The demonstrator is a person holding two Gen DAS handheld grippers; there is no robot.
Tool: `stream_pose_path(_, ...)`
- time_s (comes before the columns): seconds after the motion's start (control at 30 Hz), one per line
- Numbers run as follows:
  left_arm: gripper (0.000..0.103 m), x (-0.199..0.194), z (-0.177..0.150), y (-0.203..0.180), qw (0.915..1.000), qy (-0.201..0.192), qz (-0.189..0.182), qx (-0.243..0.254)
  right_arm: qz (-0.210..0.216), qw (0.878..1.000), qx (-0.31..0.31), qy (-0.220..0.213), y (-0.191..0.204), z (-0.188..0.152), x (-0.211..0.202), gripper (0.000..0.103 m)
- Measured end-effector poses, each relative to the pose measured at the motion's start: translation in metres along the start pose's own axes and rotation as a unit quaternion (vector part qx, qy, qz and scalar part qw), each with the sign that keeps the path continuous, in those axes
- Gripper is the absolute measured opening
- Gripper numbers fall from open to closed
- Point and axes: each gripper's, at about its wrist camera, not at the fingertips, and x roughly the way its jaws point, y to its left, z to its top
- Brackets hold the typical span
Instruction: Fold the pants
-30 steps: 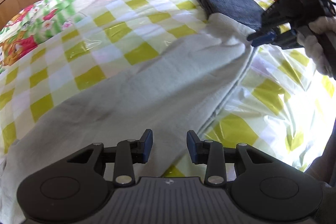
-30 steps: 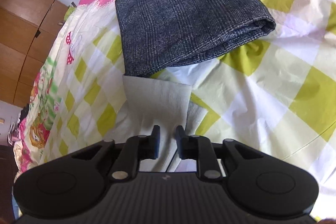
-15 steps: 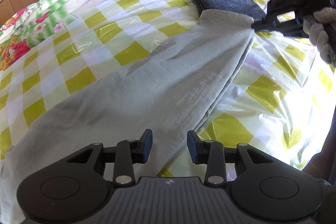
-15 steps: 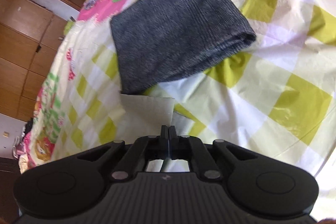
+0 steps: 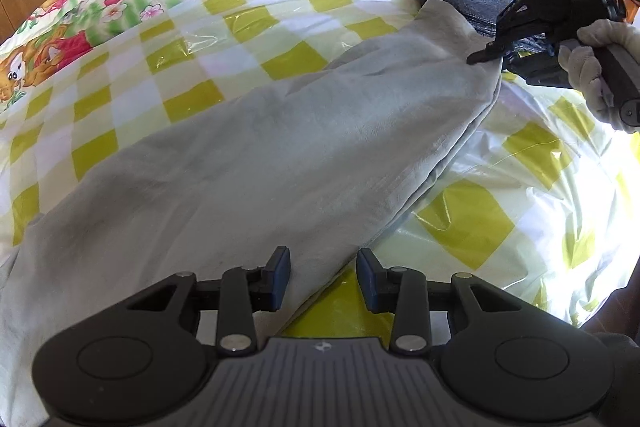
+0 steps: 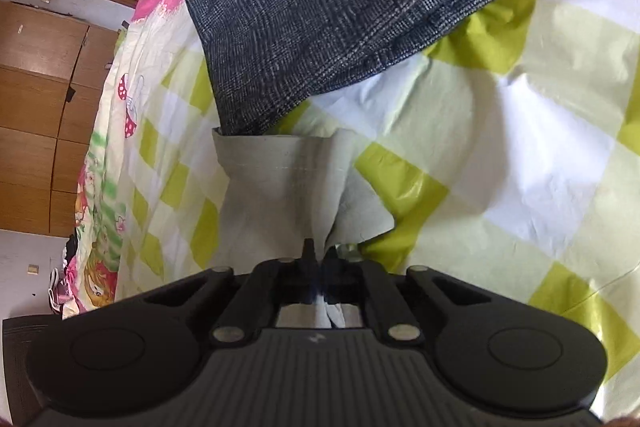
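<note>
- The pants (image 5: 280,155) are pale grey-beige, of a soft, matte cloth, and lie stretched in a long band across the bed (image 5: 200,27), from the near left corner of the left wrist view up to the far right.
- They are doubled lengthwise: along their right edge two layers show, one on the other, with a thin seam line running beside the fold.
- The surface is mostly smooth, with shallow creases and a faint darker smudge towards the near end.
- At the far end the hem (image 6: 276,155) shows a straight stitched line; its edge lies against the folded dark grey garment (image 6: 340,7), a checked weave cloth that rests on the bed just beyond.
- The right gripper (image 6: 318,259) has just been closing its jaws and now has them clenched on the far end of the pants; the cloth is bunched into pleats between the pads and shows pale behind them.
- In the left wrist view a hand in a light knitted glove (image 5: 600,59) holds that gripper by its handle.
- The left gripper (image 5: 322,277) hangs over the near end, its jaws released, blue pads (image 5: 280,275) apart; the pants' doubled edge runs below the gap, and the pads do not press on it.
- The bed wears a glossy sheet of yellow and white checks, with a pink cartoon border.
</note>
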Motion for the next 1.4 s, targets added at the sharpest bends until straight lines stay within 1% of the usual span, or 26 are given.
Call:
stream_pose_path(0.07,0.050,0.001,0.000,-0.001,1.0000,-0.005,-0.001,-0.001,-0.008,1.000,0.006,-0.018,-0.009,0.006,-0.019,0.003)
stream_pose_path(0.1,0.050,0.002,0.000,-0.002,1.0000,-0.006,-0.005,-0.004,-0.029,0.999,0.003,-0.024,-0.015,0.011,-0.025,0.003)
stream_pose_path(0.13,0.051,0.004,0.001,-0.004,0.9999,-0.007,-0.011,-0.007,-0.060,0.998,-0.009,-0.029,-0.020,0.015,-0.028,0.003)
stream_pose_path(0.17,0.051,0.006,0.001,-0.005,0.9998,-0.008,-0.016,-0.010,-0.087,0.996,-0.015,-0.028,-0.025,0.019,-0.030,0.007)
stream_pose_path(0.23,0.052,0.012,0.000,-0.008,0.9994,-0.006,-0.029,-0.019,-0.103,0.995,-0.002,-0.007,-0.031,0.029,-0.037,0.009)
stream_pose_path(0.27,0.052,0.013,-0.001,-0.009,0.9993,-0.005,-0.032,-0.021,-0.111,0.994,-0.013,-0.009,-0.026,0.030,-0.046,0.017)
stream_pose_path(0.3,0.052,0.011,-0.002,-0.010,0.9992,-0.007,-0.035,-0.020,-0.123,0.991,-0.038,-0.022,-0.018,0.029,-0.058,0.023)
stream_pose_path(0.37,0.052,0.002,-0.005,-0.005,0.9990,-0.014,-0.036,-0.019,-0.149,0.983,-0.098,-0.042,0.003,0.021,-0.080,0.024)
stream_pose_path(0.4,0.052,-0.005,-0.008,0.000,0.9990,-0.021,-0.033,-0.022,-0.154,0.979,-0.129,-0.046,0.017,0.014,-0.089,0.024)
stream_pose_path(0.43,0.052,-0.012,-0.011,0.005,0.9989,-0.026,-0.027,-0.027,-0.147,0.976,-0.155,-0.041,0.031,0.006,-0.094,0.024)
stream_pose_path(0.47,0.052,-0.019,-0.015,0.014,0.9987,-0.032,-0.018,-0.035,-0.133,0.972,-0.191,-0.026,0.049,-0.003,-0.095,0.024)
stream_pose_path(0.53,0.052,-0.032,-0.022,0.031,0.9978,-0.040,0.003,-0.054,-0.102,0.959,-0.265,0.001,0.092,-0.024,-0.084,0.024)
stream_pose_path(0.57,0.052,-0.037,-0.027,0.041,0.9968,-0.044,0.020,-0.063,-0.076,0.950,-0.302,0.020,0.115,-0.036,-0.072,0.024)
stream_pose_path(0.6,0.052,-0.041,-0.032,0.050,0.9954,-0.048,0.038,-0.074,-0.042,0.938,-0.340,0.054,0.143,-0.051,-0.052,0.024)
stream_pose_path(0.67,0.052,-0.044,-0.038,0.070,0.9916,-0.049,0.061,-0.102,0.001,0.914,-0.394,0.098,0.188,-0.083,-0.018,0.023)
stream_pose_path(0.73,0.052,-0.046,-0.046,0.089,0.9866,-0.051,0.078,-0.134,0.041,0.890,-0.430,0.150,0.223,-0.117,0.014,0.024)
stream_pose_path(0.8,0.052,-0.048,-0.055,0.103,0.9833,-0.056,0.091,-0.148,0.075,0.866,-0.453,0.198,0.254,-0.153,0.047,0.024)
stream_pose_path(0.87,0.052,-0.045,-0.065,0.113,0.9814,-0.050,0.097,-0.158,0.101,0.837,-0.477,0.248,0.278,-0.185,0.080,0.023)
stream_pose_path(0.93,0.052,-0.038,-0.077,0.121,0.9794,-0.036,0.097,-0.174,0.107,0.818,-0.488,0.285,0.293,-0.210,0.112,0.025)
stream_pose_path(1.0,0.052,-0.032,-0.088,0.126,0.9780,-0.024,0.093,-0.185,0.110,0.793,-0.506,0.323,0.301,-0.229,0.137,0.025)
stream_pose_path(1.1,0.053,-0.030,-0.099,0.129,0.9775,-0.024,0.086,-0.191,0.087,0.759,-0.527,0.372,0.301,-0.244,0.162,0.026)
stream_pose_path(1.2,0.055,-0.029,-0.100,0.132,0.9777,-0.026,0.078,-0.193,0.076,0.734,-0.539,0.407,0.298,-0.245,0.165,0.026)
stream_pose_path(1.3,0.056,-0.027,-0.101,0.135,0.9780,-0.029,0.072,-0.194,0.089,0.708,-0.525,0.464,0.297,-0.244,0.164,0.026)
stream_pose_path(1.33,0.056,-0.027,-0.101,0.135,0.9780,-0.029,0.070,-0.194,0.088,0.700,-0.527,0.474,0.296,-0.245,0.164,0.026)
stream_pose_path(1.4,0.058,-0.025,-0.101,0.136,0.9786,-0.029,0.069,-0.192,0.088,0.684,-0.553,0.467,0.298,-0.248,0.164,0.028)
